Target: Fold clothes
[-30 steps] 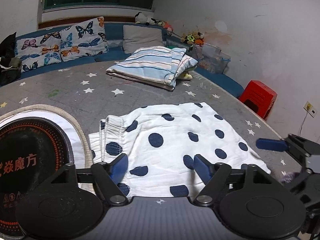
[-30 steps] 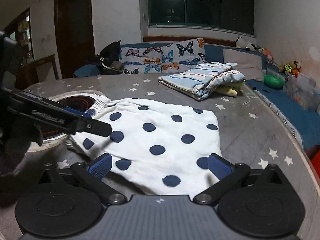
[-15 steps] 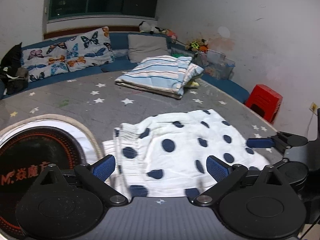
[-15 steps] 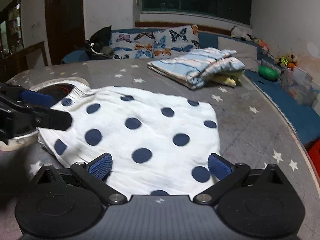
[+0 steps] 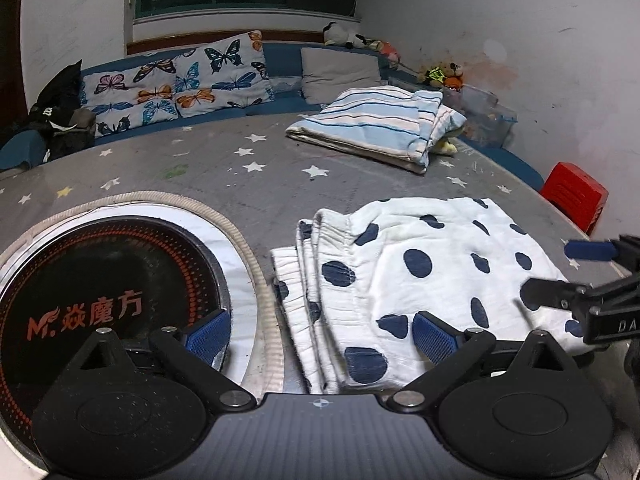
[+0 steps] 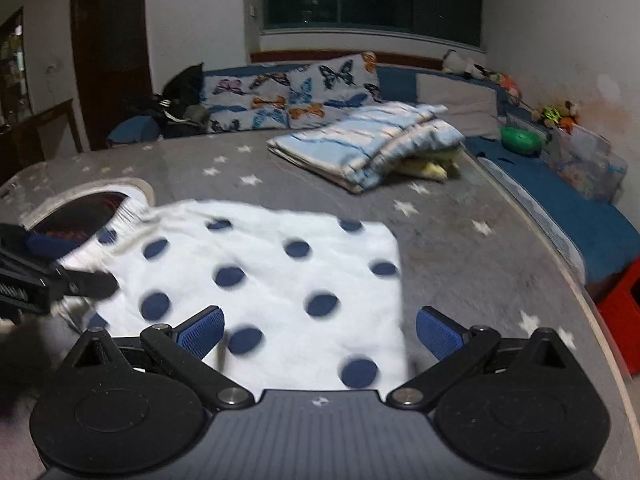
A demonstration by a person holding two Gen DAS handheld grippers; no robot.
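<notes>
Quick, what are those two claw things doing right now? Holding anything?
Left gripper: open, holding nothing.
Right gripper: open, holding nothing, above the polka-dot garment.

Motion-blurred polka-dot garment (image 6: 280,280)

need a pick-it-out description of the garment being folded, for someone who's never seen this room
Start at the big grey star-print surface with the round black cooktop set into it. Just right of that cooktop, nearest the two grippers, lies the polka-dot garment: white, with large navy dots and a gathered elastic waistband facing the cooktop. The only other fabric lying on the surface, the striped blue bundle, is farther back.
</notes>
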